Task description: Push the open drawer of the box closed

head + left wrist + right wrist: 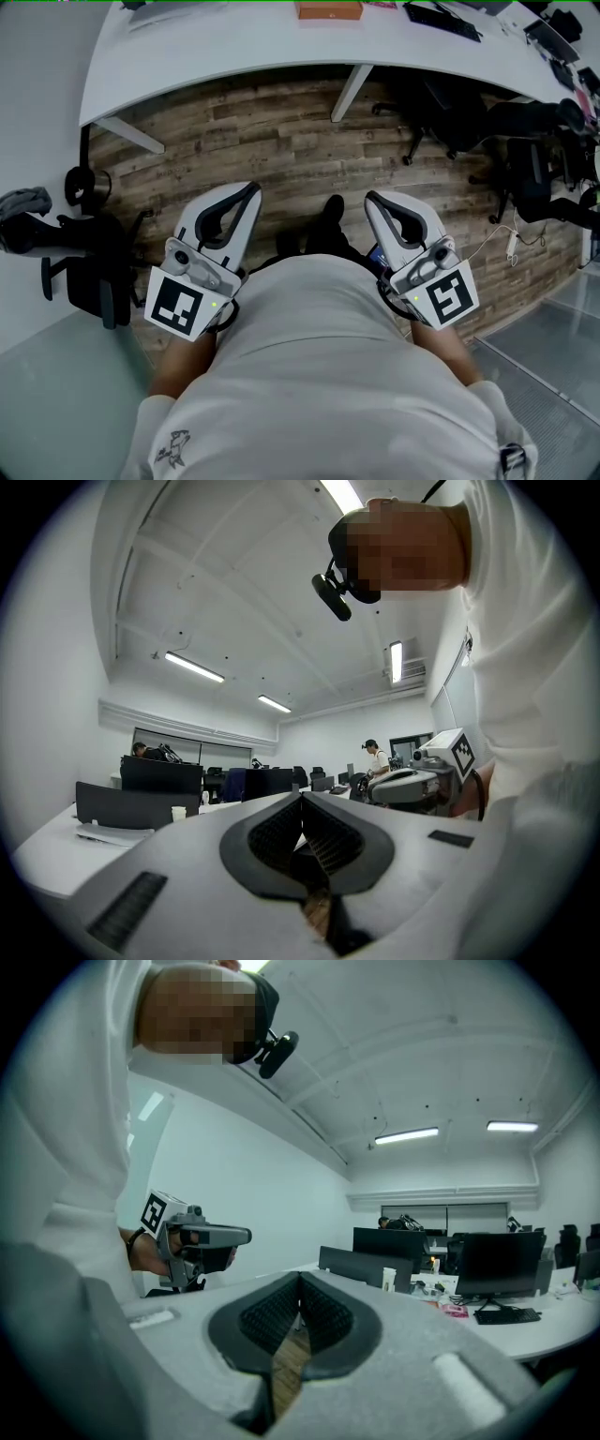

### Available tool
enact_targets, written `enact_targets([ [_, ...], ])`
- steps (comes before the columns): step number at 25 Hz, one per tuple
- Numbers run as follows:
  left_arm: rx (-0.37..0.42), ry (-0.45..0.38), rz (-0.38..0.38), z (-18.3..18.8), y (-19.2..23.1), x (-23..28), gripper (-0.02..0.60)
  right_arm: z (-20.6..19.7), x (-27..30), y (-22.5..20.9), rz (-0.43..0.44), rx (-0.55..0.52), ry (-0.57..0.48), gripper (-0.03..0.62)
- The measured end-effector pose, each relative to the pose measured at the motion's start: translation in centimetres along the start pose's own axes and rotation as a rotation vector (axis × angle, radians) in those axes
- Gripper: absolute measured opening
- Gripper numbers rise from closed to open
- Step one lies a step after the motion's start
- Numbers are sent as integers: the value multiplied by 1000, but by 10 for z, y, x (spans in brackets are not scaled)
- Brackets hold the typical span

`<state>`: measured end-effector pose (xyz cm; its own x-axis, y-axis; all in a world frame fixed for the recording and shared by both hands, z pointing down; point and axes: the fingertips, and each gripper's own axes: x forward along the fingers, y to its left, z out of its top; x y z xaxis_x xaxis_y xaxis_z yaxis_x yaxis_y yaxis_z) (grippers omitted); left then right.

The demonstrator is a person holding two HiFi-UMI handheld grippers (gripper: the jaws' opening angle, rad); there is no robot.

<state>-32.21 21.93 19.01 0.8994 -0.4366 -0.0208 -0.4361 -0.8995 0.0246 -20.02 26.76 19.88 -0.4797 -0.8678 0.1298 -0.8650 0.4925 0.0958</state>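
I hold both grippers close to my waist, above the wooden floor and short of the white table (234,47). In the head view the left gripper (253,187) and the right gripper (370,197) both point forward with their jaws pressed together and nothing between them. An orange-brown box (329,10) lies on the far part of the table; I cannot make out a drawer on it. The left gripper view shows its own closed tips (302,794) and the right gripper (422,780) beside them. The right gripper view shows closed tips (300,1277) and the left gripper (192,1241).
A white table leg (350,92) slants down ahead of me. Black office chairs stand at the left (89,253) and at the right (450,112). A keyboard (442,21) lies on the table. A person (377,758) stands far across the room, among desks with monitors (497,1265).
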Motion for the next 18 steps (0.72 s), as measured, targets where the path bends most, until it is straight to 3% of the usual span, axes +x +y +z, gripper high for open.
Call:
enact_targets([
  [18, -20, -7, 20, -2, 15, -14, 1, 7, 16, 9, 12, -17, 3, 3],
])
